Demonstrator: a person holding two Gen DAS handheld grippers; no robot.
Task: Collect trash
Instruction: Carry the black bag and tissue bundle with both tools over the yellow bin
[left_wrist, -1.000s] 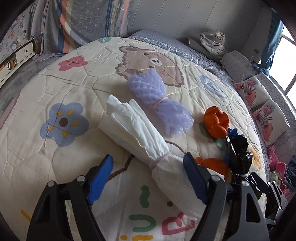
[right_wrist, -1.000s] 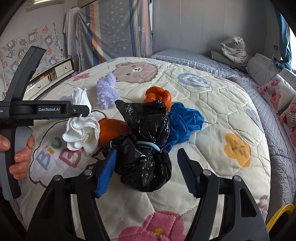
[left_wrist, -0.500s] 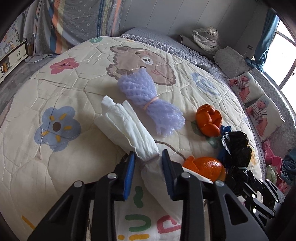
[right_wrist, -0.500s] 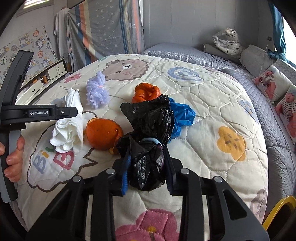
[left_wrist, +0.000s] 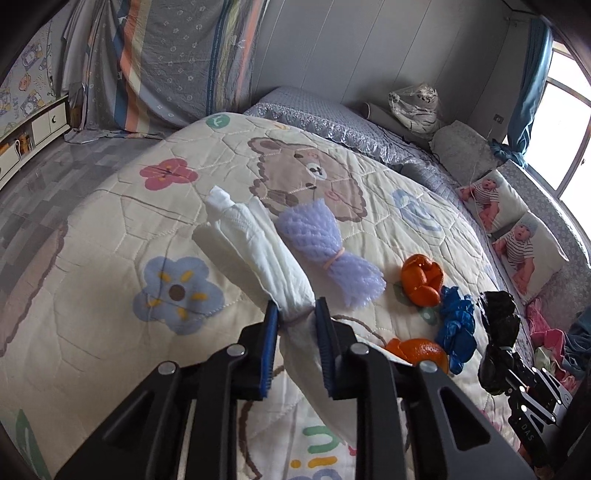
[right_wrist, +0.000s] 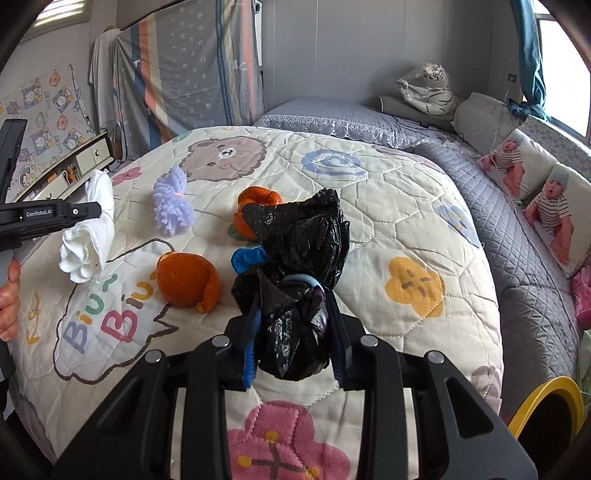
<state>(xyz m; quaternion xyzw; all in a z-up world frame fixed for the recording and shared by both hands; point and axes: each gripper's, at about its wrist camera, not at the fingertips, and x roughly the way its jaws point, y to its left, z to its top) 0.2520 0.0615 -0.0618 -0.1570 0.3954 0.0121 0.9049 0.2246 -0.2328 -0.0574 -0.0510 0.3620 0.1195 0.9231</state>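
Black bag (right_wrist: 291, 295) pinched in right claw (right_wrist: 293, 332); white tissue bundle (left_wrist: 266, 258) in left claw (left_wrist: 295, 332).

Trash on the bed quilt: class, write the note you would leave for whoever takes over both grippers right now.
Left gripper: shut on the white tissue roll.
Right gripper: shut on the tied black bag.
On the quilt: purple foam net, two pieces of orange peel, blue glove.
Done: two items gripped.
Left: bin both, perhaps in the yellow-rimmed bin, then collect the rest.
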